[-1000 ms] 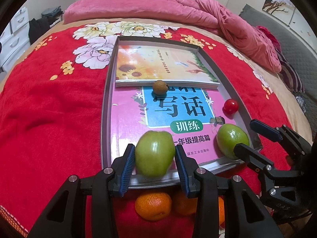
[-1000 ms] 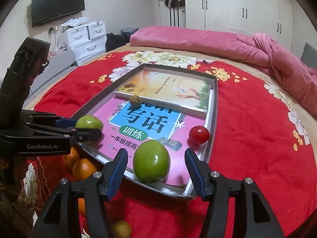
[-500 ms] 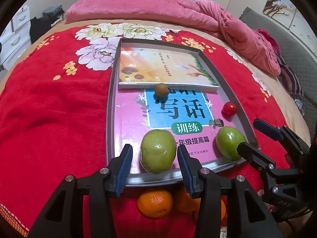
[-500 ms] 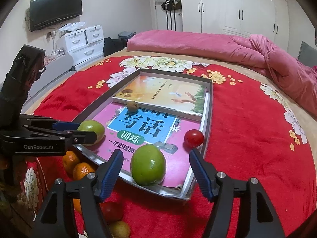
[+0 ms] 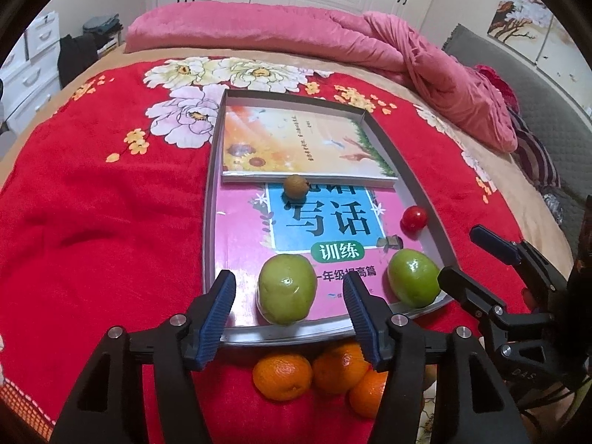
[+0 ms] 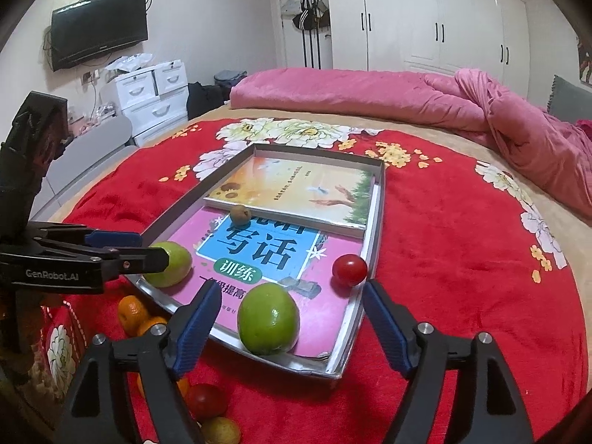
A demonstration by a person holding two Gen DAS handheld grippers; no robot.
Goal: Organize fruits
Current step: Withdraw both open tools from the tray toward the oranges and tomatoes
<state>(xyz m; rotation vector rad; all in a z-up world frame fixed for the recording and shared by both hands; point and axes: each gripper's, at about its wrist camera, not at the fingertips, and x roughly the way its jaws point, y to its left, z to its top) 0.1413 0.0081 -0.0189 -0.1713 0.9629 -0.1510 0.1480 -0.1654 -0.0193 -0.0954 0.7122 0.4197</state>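
A grey metal tray [image 5: 211, 222] [image 6: 377, 222] lies on the red bed cover with two books in it. Two green apples rest on the pink book near the tray's front rim. My left gripper [image 5: 288, 307] is open with one apple [image 5: 286, 288] [image 6: 168, 264] between its fingers, not touching. My right gripper [image 6: 288, 322] [image 5: 466, 259] is open behind the other apple [image 6: 268, 318] [image 5: 413, 277]. A red tomato [image 5: 414, 219] [image 6: 349, 270] and a small brown fruit [image 5: 296, 185] [image 6: 240, 215] also lie in the tray.
Three oranges [image 5: 283, 373] [image 6: 131, 310] lie on the cover just before the tray's front rim. Another red fruit [image 6: 205, 401] and a yellowish one [image 6: 220, 431] lie nearer me. A pink quilt [image 5: 425, 70] is heaped at the back and right.
Both grippers have opened wider and drawn back and up from the tray. The left gripper has let go of its green apple, which now rests on the pink book.
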